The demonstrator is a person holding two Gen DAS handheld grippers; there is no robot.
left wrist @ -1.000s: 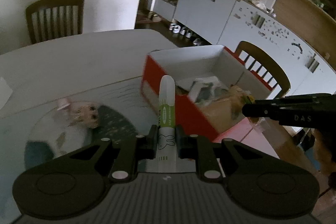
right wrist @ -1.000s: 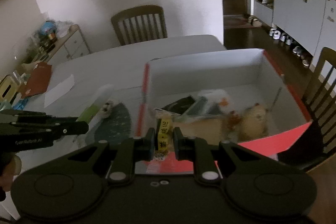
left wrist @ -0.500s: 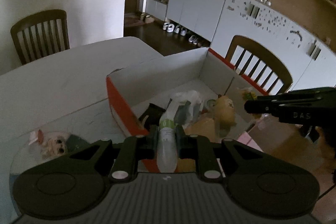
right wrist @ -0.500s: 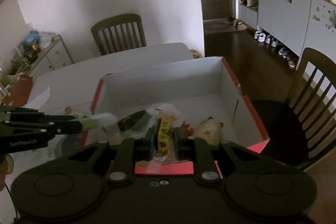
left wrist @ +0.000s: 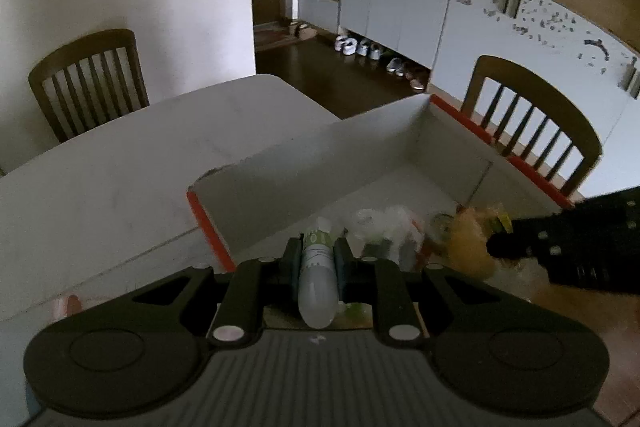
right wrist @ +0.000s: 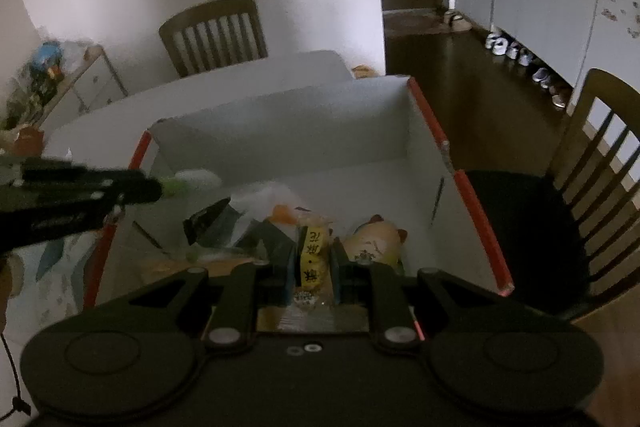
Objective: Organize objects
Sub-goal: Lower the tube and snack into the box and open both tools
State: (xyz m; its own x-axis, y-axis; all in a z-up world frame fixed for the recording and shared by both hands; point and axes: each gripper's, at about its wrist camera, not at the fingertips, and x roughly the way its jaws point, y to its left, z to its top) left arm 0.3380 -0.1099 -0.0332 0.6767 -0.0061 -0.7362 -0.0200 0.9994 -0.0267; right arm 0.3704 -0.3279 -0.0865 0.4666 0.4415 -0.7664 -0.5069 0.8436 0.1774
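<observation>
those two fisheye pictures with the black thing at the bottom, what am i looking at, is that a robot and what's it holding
No robot: a person holds a two-finger gripper in each hand, and each carries a wide-angle camera looking forward along its fingers. The black shape at the bottom of each picture is that gripper's own body.

The left gripper is shut on a white tube with a green label. The right gripper is shut on a small yellow packet with printed characters. Each gripper also shows as a dark bar at the edge of the other's view.

Both are over an open red-and-white cardboard box on a white table. Inside lie wrappers and a cat figurine.
</observation>
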